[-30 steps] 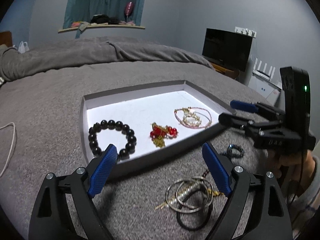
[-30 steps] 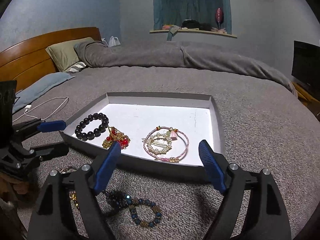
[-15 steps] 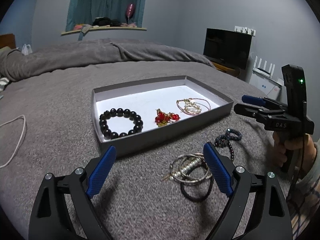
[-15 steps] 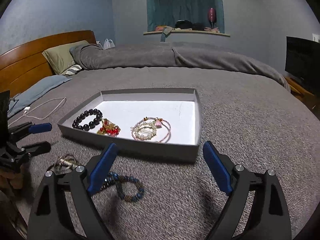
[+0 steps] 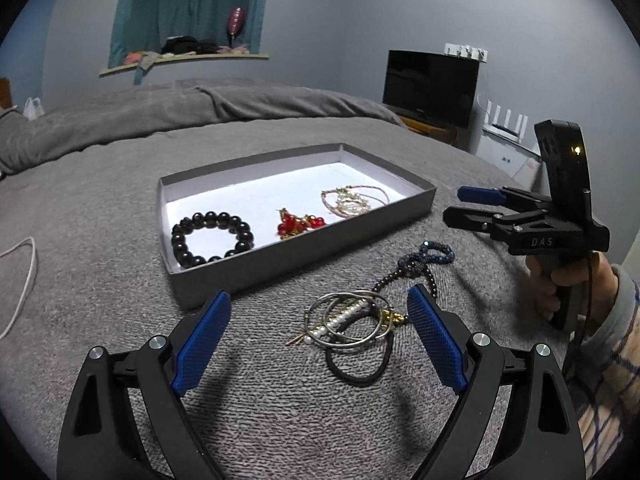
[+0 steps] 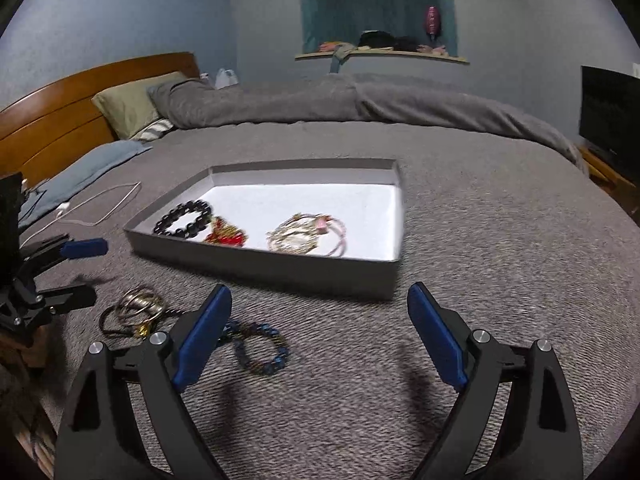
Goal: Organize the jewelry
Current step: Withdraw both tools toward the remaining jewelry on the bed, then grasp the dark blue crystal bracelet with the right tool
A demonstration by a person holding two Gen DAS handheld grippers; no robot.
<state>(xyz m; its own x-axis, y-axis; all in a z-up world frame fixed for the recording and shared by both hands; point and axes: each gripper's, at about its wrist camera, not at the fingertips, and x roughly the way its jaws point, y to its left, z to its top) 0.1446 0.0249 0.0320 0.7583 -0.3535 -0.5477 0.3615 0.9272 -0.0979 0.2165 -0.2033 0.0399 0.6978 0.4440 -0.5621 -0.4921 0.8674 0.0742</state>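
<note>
Three pieces already lie in the gray tray; the silver bangles and a blue bead bracelet are on the blanket just in front of it. Both the left gripper and right gripper gape wide and empty, the right having just widened. Next, I judge, one must drop over a loose piece and pinch it.

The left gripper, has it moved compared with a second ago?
Yes. The left gripper has backed away from the tray: its fingers no longer overlap the tray's near wall and now frame the loose bangles.

One tray, three jewelry pieces inside, two grippers
</note>
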